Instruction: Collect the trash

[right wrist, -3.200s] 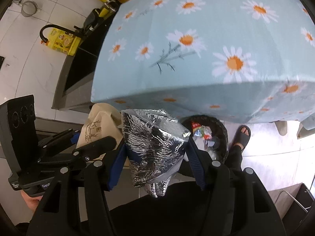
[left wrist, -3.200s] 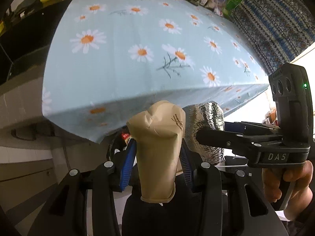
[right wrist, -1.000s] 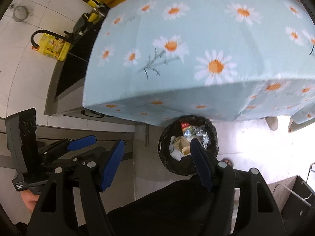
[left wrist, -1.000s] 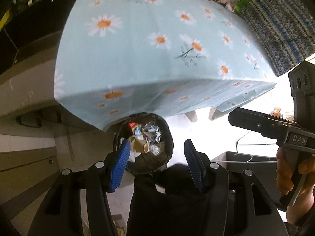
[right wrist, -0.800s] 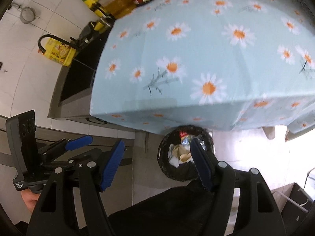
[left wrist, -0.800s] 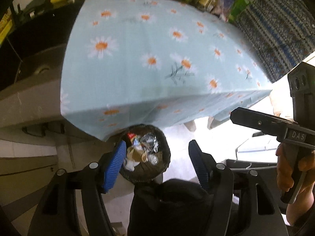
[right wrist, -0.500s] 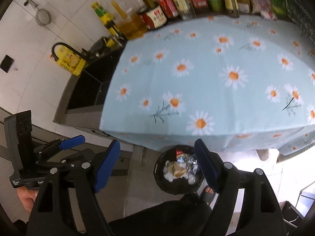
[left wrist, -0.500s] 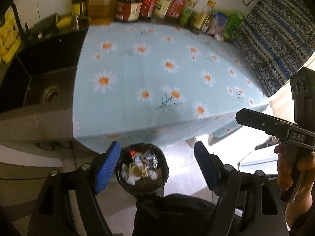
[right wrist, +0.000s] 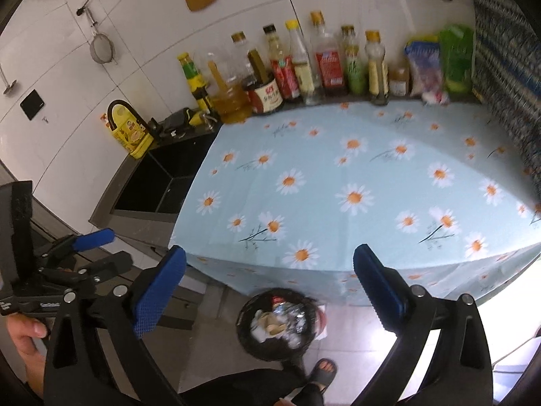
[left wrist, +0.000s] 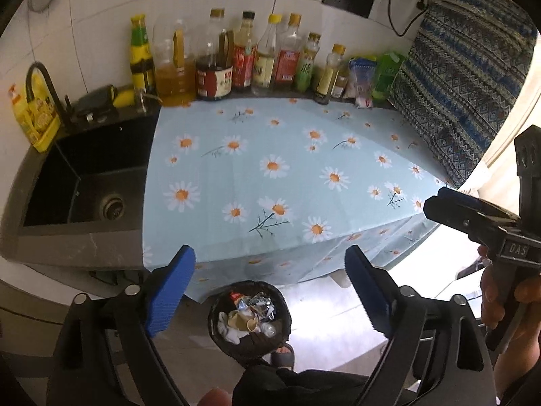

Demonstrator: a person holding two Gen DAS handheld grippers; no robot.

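With your left gripper (left wrist: 268, 289) and right gripper (right wrist: 268, 287) both spread wide and empty above the trash bin (left wrist: 249, 321) on the floor beside the daisy tablecloth (left wrist: 287, 182), piled trash could spill if you bump the rim.

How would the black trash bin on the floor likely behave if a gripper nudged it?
The trash bin probably slides or tips easily: it looks small and holds only light scraps like crumpled foil and a paper cup. Its dark wall looks thin, perhaps flexible.
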